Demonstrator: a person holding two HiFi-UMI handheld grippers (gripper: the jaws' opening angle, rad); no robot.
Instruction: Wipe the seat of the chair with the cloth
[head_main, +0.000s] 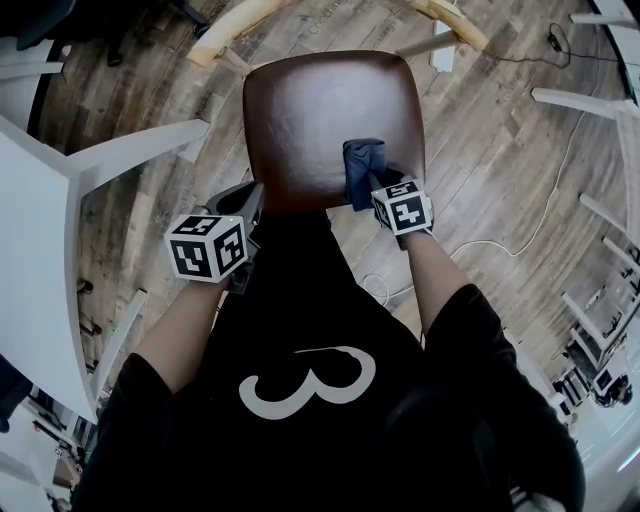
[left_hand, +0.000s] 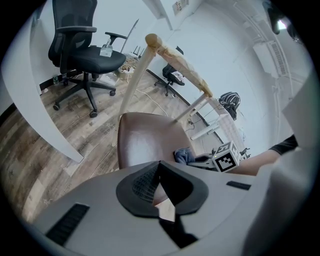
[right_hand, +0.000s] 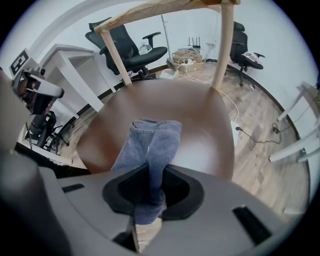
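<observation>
The chair's brown leather seat (head_main: 315, 115) is right below me, and the blue cloth (head_main: 362, 165) lies bunched on its front right part. My right gripper (head_main: 375, 185) is shut on the cloth's near end. In the right gripper view the cloth (right_hand: 150, 142) runs out of the jaws (right_hand: 150, 172) onto the seat (right_hand: 205, 120). My left gripper (head_main: 250, 205) is shut and holds nothing; it hangs at the seat's front left corner. The left gripper view looks past its jaws (left_hand: 159, 167) at the seat (left_hand: 147, 137) and the cloth (left_hand: 184, 156).
The chair's pale wooden backrest (left_hand: 180, 62) rises at the far side of the seat. A white desk (head_main: 40, 250) stands to the left and white table legs (head_main: 580, 100) to the right. A black office chair (left_hand: 85, 55) stands further off. A cable (head_main: 500, 245) lies on the wood floor.
</observation>
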